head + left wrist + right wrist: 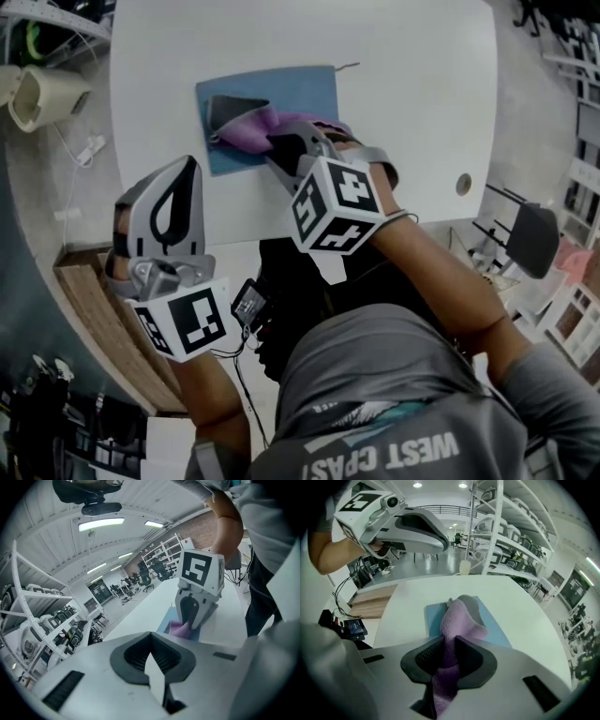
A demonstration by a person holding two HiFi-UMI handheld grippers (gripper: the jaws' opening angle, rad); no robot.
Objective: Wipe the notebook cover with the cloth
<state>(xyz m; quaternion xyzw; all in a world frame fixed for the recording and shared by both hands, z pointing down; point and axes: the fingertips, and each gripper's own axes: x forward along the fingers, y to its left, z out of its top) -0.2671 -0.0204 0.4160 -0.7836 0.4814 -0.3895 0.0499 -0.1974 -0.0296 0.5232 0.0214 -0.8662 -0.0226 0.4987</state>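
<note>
A blue notebook (298, 89) lies flat on the white table (422, 84), far from me. My right gripper (234, 122) reaches over it, shut on a purple cloth (251, 129) that bunches against the cover. In the right gripper view the cloth (461, 620) runs up between the jaws of the right gripper (450, 651) and drapes onto the notebook (433, 616). My left gripper (187, 169) hovers near the table's front left edge, apart from the notebook. Seen from the left gripper (152, 660), its jaws stand slightly apart with nothing between them, and the right gripper (192, 613) is ahead.
A round cable hole (463, 184) sits at the table's right side. A cream container (47, 94) and a wooden shelf (94, 309) stand left of the table, a dark chair (530, 239) to the right. A small device (248, 302) hangs on cables at the person's waist.
</note>
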